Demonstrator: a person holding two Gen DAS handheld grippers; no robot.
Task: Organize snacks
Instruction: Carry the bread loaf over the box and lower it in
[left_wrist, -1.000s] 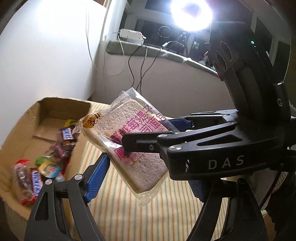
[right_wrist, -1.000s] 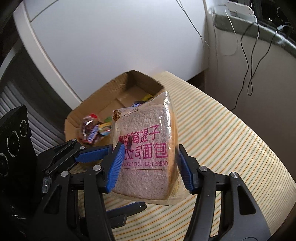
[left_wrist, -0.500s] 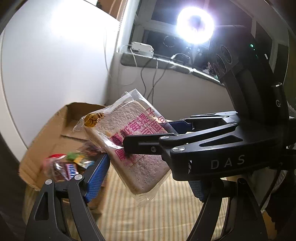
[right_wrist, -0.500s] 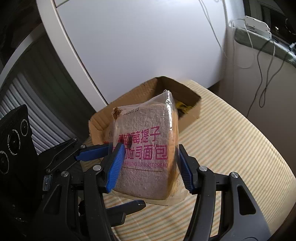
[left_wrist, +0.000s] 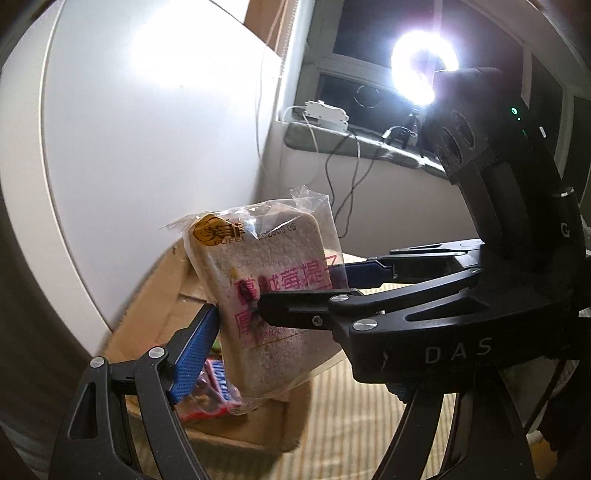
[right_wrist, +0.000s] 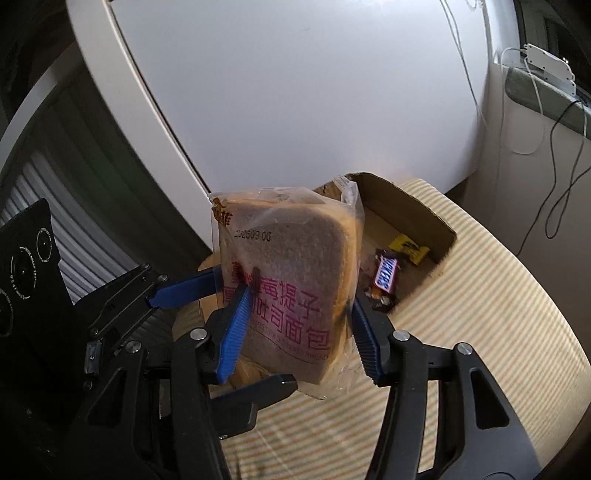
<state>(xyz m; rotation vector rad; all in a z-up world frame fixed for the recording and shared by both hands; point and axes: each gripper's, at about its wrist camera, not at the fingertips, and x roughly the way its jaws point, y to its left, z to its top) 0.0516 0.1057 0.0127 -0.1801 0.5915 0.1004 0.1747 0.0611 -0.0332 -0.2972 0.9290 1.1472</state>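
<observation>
Striped surface (left_wrist: 369, 435) low in the left wrist view, white panel and a cluttered windowsill behind. Bread pack (left_wrist: 266, 280) up in the air, upright, over the near end of the cardboard box (left_wrist: 155, 295). Right gripper (left_wrist: 295, 288) reaching in from the side, one black finger across the printed face and one blue finger behind, clamped on the pack and carrying it. Left gripper (left_wrist: 299, 343) spread wide around the same pack, blue pad just beside its edge, far finger mostly hidden; likely standing by as a guide, not a grip. Candy bars (left_wrist: 218, 376) visible under the pack inside the box.

From the right wrist view, bread pack (right_wrist: 291, 258) pinched between the two blue pads of the right gripper (right_wrist: 299, 332), held above the box (right_wrist: 406, 206) at the surface's (right_wrist: 498, 332) far edge. Candy bar (right_wrist: 386, 273) and a yellow wrapper already lying inside. Probably held high to clear the box wall before lowering in beside the sweets.
</observation>
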